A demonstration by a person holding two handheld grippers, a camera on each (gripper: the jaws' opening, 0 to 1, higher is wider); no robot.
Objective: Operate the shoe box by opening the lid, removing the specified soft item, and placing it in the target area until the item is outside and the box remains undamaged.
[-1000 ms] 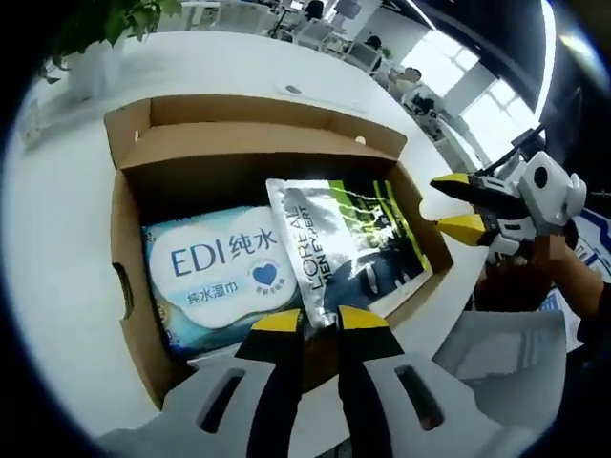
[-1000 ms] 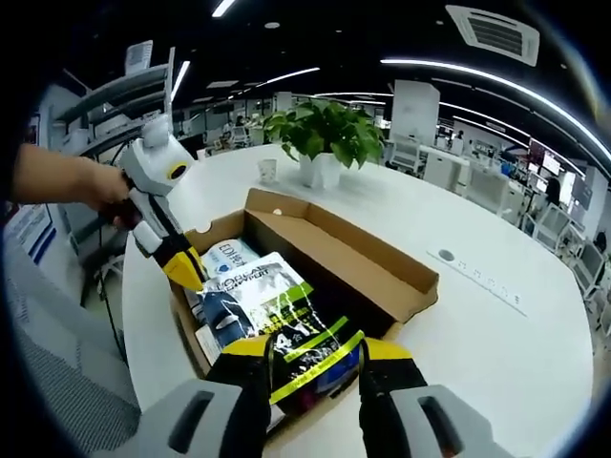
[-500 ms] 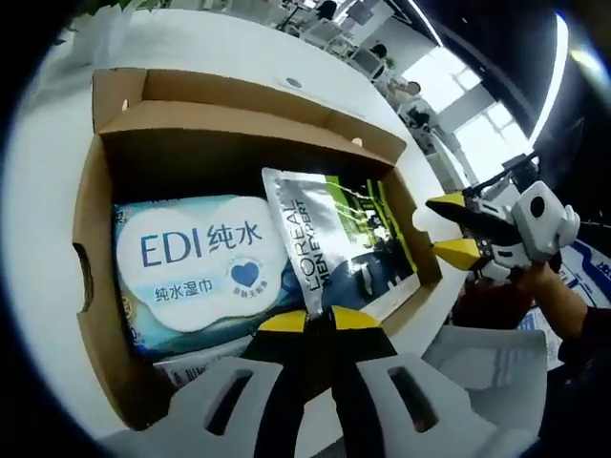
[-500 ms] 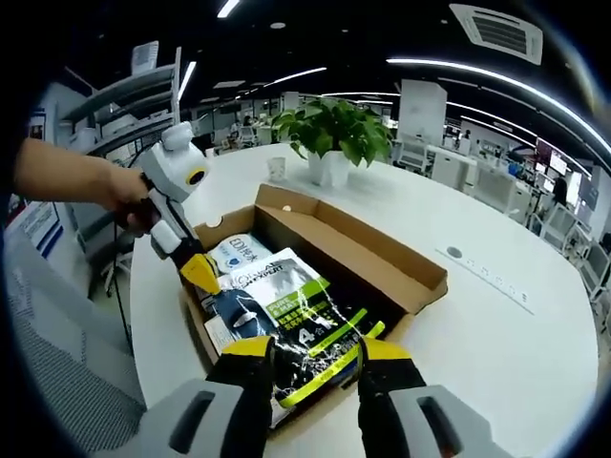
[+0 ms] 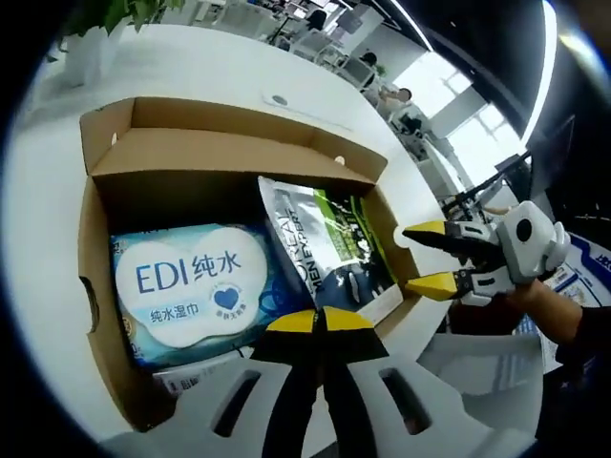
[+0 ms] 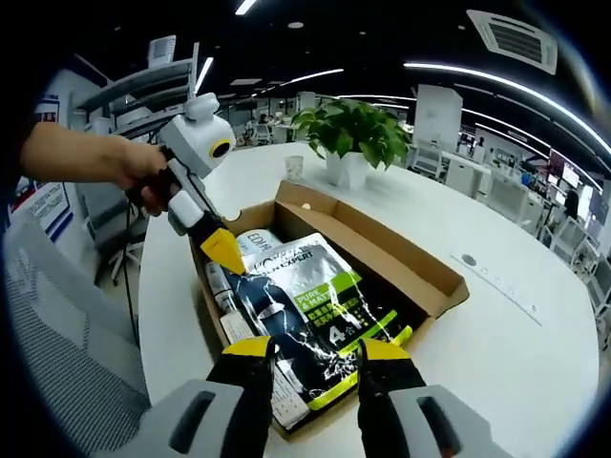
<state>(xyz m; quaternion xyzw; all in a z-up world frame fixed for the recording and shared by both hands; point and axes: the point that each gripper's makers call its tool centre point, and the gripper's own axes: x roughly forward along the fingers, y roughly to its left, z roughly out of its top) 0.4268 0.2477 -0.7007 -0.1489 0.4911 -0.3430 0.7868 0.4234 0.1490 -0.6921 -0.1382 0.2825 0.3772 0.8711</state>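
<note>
The open brown cardboard shoe box [image 5: 100, 191] sits on the white round table [image 6: 535, 343]. Inside it, a silver-and-green foil pouch [image 5: 329, 243] lies right of a blue wet-wipes pack [image 5: 191, 286]. The left gripper [image 5: 320, 320] has its jaws closed on the pouch's near edge. The right gripper [image 6: 307, 350], jaws apart, hovers over the box's near end

Potted plant [image 6: 358, 134] on white table [image 6: 496, 343]
</note>
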